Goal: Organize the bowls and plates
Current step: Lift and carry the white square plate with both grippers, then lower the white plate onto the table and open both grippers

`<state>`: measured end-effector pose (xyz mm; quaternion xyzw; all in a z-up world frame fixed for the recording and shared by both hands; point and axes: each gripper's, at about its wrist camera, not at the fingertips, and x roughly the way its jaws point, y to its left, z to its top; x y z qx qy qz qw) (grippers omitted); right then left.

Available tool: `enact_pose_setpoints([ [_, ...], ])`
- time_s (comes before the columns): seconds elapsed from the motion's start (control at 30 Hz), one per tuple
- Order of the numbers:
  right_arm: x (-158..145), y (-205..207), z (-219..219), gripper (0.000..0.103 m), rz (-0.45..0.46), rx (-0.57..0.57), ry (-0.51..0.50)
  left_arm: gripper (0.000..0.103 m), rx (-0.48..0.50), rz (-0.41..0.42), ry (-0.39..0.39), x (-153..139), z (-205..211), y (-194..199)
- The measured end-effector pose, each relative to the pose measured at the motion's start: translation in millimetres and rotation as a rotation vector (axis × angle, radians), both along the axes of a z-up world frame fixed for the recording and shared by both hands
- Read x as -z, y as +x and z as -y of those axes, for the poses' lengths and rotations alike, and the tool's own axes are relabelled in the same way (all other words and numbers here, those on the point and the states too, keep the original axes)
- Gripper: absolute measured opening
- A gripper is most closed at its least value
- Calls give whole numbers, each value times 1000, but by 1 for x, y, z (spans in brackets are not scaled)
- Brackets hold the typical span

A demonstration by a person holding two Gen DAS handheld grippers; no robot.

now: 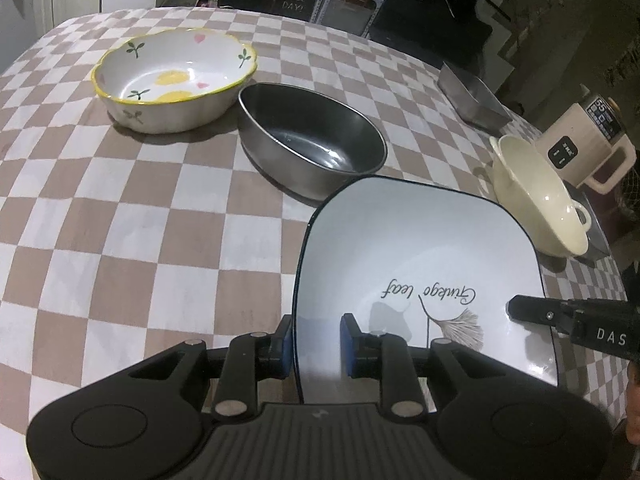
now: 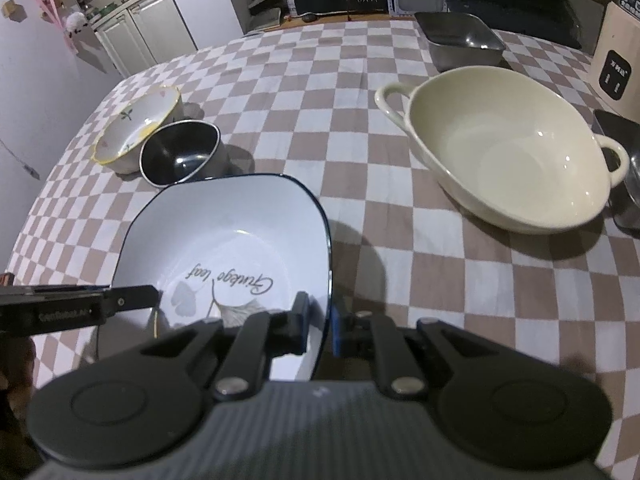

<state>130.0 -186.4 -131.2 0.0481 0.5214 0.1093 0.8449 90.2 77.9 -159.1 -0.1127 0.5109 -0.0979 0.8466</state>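
Square plate: white, glossy, rounded corners, thin dark rim; shallow well printed with a grey ginkgo-leaf motif and a line of script lettering. Located at the near edge of the desk, over the brown-and-white checked cloth, held between both tools; whether its underside touches the cloth cannot be told.

Left tool: black linkage, blue pads; jaws straddle the plate's left rim, one pad outside, one inside. A gap shows beside the inner pad, so the hold reads as loosened rather than clamped.

Right tool: jaws clenched on the plate's right rim, dark finger inside, blue pad outside.

Floral bowl: white, scalloped yellow rim, green sprigs, pink hearts, yellow blotches. Far left, upright.

Metal bowl: dark, oval, just beside the floral bowl and just beyond the plate.

Cream bowl: two loop handles, right side, upright.

Metal tray: rectangular, far right.
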Motion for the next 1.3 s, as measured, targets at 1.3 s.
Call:
enact_pose_setpoints([
  [1.3, 27, 7, -4, 24, -32, -14, -13, 39, 44, -27, 93, -5, 8, 5],
])
